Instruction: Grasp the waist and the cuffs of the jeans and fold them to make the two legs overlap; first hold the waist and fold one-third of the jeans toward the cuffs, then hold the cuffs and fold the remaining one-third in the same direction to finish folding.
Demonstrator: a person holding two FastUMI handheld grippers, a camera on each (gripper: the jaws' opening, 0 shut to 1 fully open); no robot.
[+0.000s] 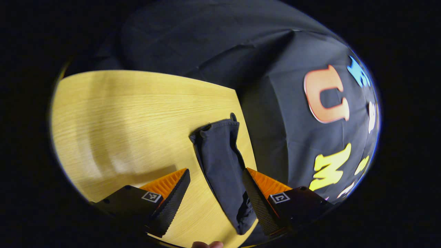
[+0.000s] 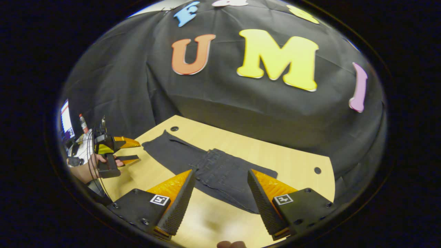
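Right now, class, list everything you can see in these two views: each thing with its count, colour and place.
jeans: one, dark, flat on the table, legs toward the left tongs
table: one, light wood, holes near its edge
booth cloth: black, behind the table
left tongs: one, open, above a jeans leg; also at far left in the right gripper view
right tongs: one, open, above the waist end
hand: one, holding the left tongs

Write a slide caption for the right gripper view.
Open right gripper hovers above dark jeans laid flat on the wooden table.
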